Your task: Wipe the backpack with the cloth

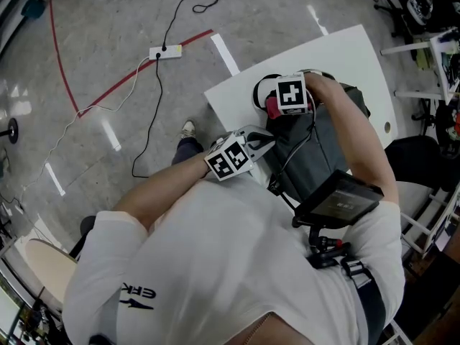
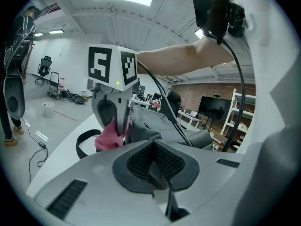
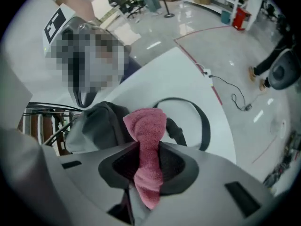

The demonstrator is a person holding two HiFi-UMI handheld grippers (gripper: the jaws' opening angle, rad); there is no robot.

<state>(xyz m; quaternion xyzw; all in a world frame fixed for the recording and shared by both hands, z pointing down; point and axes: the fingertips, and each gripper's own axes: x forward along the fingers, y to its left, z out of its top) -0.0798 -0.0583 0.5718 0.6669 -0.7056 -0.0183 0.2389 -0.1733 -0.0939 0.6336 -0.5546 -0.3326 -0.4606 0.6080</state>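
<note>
Two grippers over a grey backpack (image 1: 320,149) on the white table (image 1: 338,49), right of centre in the head view.
The right gripper (image 3: 146,166) clamps a pink cloth (image 3: 146,126) at the backpack's upper end; the left gripper (image 2: 154,163), jaws closed and empty, sits at its lower-left edge.

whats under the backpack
The white table; the backpack lies on it, its black strap looped out over the tabletop. Anything beneath its body is covered.
</note>
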